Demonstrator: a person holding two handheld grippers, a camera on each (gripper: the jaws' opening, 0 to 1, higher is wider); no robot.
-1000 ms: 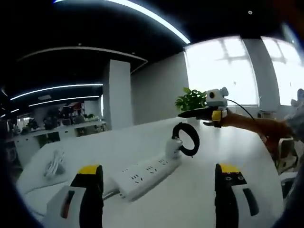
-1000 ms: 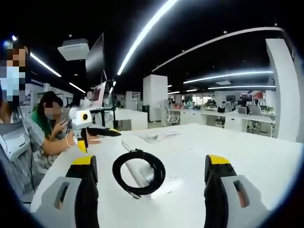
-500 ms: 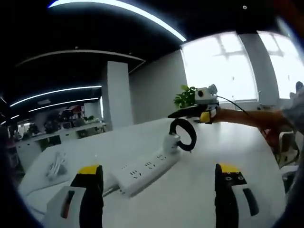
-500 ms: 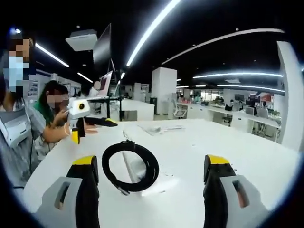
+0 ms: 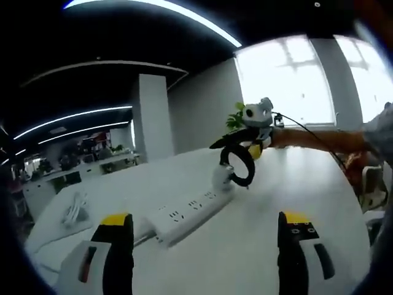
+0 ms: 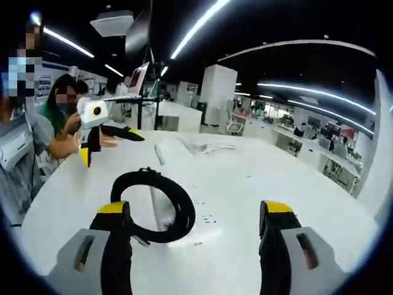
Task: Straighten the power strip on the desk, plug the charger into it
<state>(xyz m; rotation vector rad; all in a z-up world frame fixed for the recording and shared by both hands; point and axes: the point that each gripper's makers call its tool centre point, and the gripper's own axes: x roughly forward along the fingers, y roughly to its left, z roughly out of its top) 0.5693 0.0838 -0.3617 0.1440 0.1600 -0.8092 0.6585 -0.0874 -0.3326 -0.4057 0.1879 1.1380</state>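
- Both grippers stand with their black, yellow-tipped jaws spread wide and nothing between them: the left gripper (image 5: 206,230) in the left gripper view, the right gripper (image 6: 195,224) in the right gripper view.
- On the white desk (image 5: 245,246), the long white power strip (image 5: 193,212) lies at a slant in the left gripper view, ahead of the left gripper's jaws and nearer the left one; its sockets face up.
- At the strip's far end sits a white charger block (image 5: 222,177) with a coiled black cable (image 5: 241,166) looped up beside it.
- From the left gripper view, the right gripper hangs just above and behind that coil, held out on a person's outstretched arm (image 5: 319,138) that comes in from the right.
- From the right gripper view, the coiled black cable (image 6: 158,206) lies on the desk close in front, its near edge touching or passing behind the left jaw; the pale strip shows through the loop.
- Farther off in that view, the left gripper is held over the desk's left edge.
- A loose bundle of white cord (image 5: 72,212) lies well apart at the desk's far left.
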